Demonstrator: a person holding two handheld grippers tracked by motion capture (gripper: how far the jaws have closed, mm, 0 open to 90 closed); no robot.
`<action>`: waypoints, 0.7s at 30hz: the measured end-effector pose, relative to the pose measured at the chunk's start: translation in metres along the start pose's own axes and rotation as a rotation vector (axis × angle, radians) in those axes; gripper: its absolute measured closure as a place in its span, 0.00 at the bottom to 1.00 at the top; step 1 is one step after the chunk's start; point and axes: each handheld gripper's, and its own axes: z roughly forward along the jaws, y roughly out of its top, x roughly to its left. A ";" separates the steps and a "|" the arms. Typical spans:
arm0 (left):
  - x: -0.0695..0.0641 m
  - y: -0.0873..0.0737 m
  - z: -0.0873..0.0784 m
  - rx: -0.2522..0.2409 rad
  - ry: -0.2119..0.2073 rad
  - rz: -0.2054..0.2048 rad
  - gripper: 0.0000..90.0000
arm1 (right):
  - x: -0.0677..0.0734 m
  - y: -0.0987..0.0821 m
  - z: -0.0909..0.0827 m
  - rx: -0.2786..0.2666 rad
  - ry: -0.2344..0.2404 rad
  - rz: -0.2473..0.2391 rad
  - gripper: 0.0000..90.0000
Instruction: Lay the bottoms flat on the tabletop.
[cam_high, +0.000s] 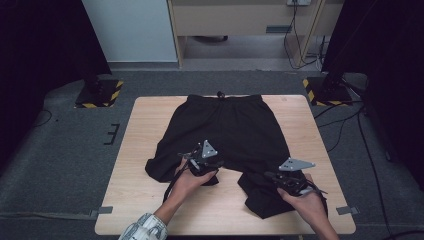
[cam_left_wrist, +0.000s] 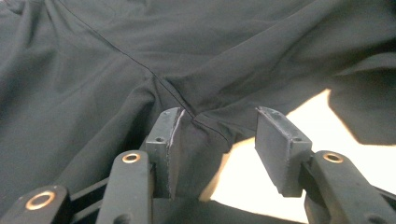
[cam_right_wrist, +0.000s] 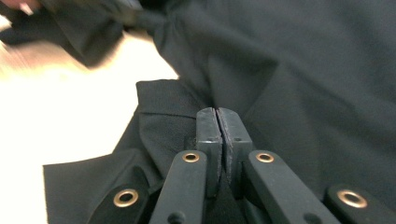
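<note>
Black shorts (cam_high: 225, 135) lie spread on a pale wooden table (cam_high: 140, 150), waistband at the far edge, legs pointing to the near edge. My left gripper (cam_high: 204, 162) sits at the crotch, near the table's middle; in the left gripper view my jaws stand apart, with a fold of the crotch seam (cam_left_wrist: 187, 109) between them and touching one pad, bare table showing beyond. My right gripper (cam_high: 292, 180) is on the right leg, toward the near right corner; in the right gripper view my jaws are pressed together over the cloth (cam_right_wrist: 299, 70), though I cannot tell whether any fabric is caught between them. That leg's hem (cam_right_wrist: 159, 91) is folded over itself. Around the table: grey floor (cam_high: 60, 150), two yellow-and-black striped stand bases (cam_high: 100, 92) off the far corners, and cables (cam_high: 345, 120) trailing on the right.
</note>
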 end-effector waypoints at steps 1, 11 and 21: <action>0.000 -0.001 0.003 0.010 -0.003 0.004 0.56 | -0.001 0.001 -0.005 -0.015 -0.007 0.002 0.98; -0.003 -0.002 0.022 0.061 -0.020 0.029 0.53 | -0.006 -0.019 -0.010 0.016 -0.037 0.028 0.90; -0.008 -0.003 0.031 0.074 -0.029 0.066 0.84 | -0.001 -0.029 0.005 0.045 -0.066 0.034 0.83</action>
